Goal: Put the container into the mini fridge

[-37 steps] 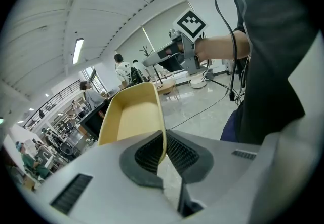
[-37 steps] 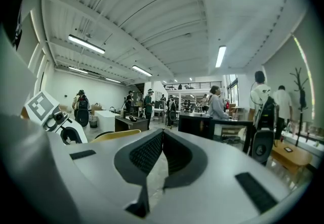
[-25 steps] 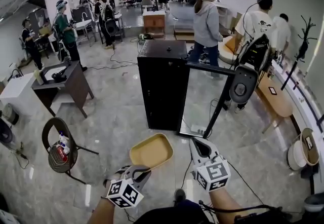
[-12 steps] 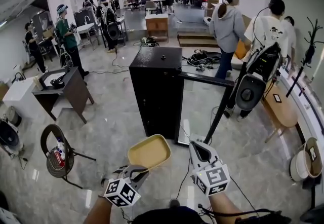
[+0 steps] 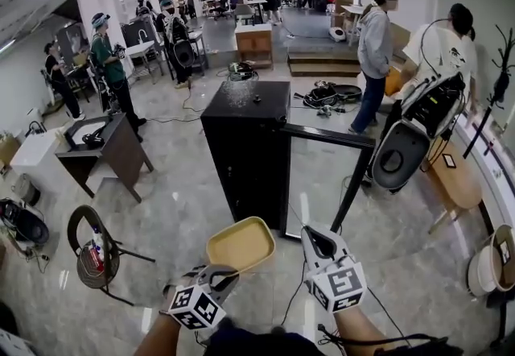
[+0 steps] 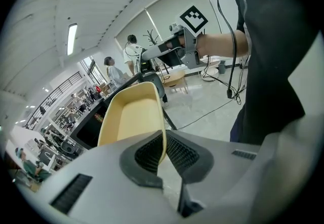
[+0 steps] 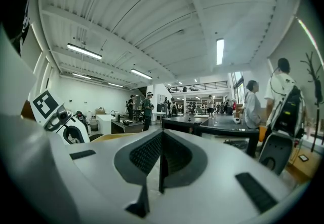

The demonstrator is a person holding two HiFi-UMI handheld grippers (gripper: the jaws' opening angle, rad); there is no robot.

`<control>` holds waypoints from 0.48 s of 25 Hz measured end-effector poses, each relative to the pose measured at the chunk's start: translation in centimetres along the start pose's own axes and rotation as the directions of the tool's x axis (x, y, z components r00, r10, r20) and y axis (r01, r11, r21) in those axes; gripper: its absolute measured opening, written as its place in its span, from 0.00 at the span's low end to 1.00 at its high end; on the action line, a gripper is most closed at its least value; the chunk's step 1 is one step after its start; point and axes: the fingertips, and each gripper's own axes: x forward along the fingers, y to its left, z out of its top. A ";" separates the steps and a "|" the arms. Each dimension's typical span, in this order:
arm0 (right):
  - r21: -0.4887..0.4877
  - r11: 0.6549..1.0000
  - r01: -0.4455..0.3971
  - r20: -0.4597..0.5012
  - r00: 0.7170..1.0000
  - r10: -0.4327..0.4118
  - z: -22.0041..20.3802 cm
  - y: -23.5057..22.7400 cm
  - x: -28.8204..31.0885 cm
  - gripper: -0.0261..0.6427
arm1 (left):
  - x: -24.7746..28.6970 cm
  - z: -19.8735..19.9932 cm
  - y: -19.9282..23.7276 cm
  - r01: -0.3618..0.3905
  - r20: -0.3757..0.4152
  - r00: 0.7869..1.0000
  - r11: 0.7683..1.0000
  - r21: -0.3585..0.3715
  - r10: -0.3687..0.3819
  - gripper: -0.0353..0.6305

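Observation:
A shallow yellow container (image 5: 240, 244) (image 6: 130, 116) hangs low in the head view, with my left gripper (image 5: 223, 271) (image 6: 162, 149) shut on its near rim. My right gripper (image 5: 309, 233) (image 7: 161, 142) floats just right of the container, jaws shut with nothing between them; it also shows in the left gripper view as the right gripper (image 6: 185, 48). The black mini fridge (image 5: 245, 145) (image 7: 182, 122) stands ahead on the floor. Its glass door (image 5: 328, 177) is swung open to the right. The fridge's inside is hidden from here.
A dark desk (image 5: 109, 145) stands at the left, and a round chair (image 5: 90, 246) holding bottles is nearer. A white and black machine (image 5: 402, 149) and a wooden bench (image 5: 455, 177) lie right of the door. Cables (image 5: 298, 298) cross the floor. Several people stand behind the fridge.
The fridge has drawn a little nearer as both grippers and the held container moved toward it. The person in grey behind the fridge has walked off to the right.

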 end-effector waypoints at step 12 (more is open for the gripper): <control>-0.017 0.999 0.038 -0.021 0.999 -0.039 0.2 -0.3 6.0 0.06 | 1.8 -2.7 5.9 0.019 0.051 0.998 1.000 0.002 -0.019 0.09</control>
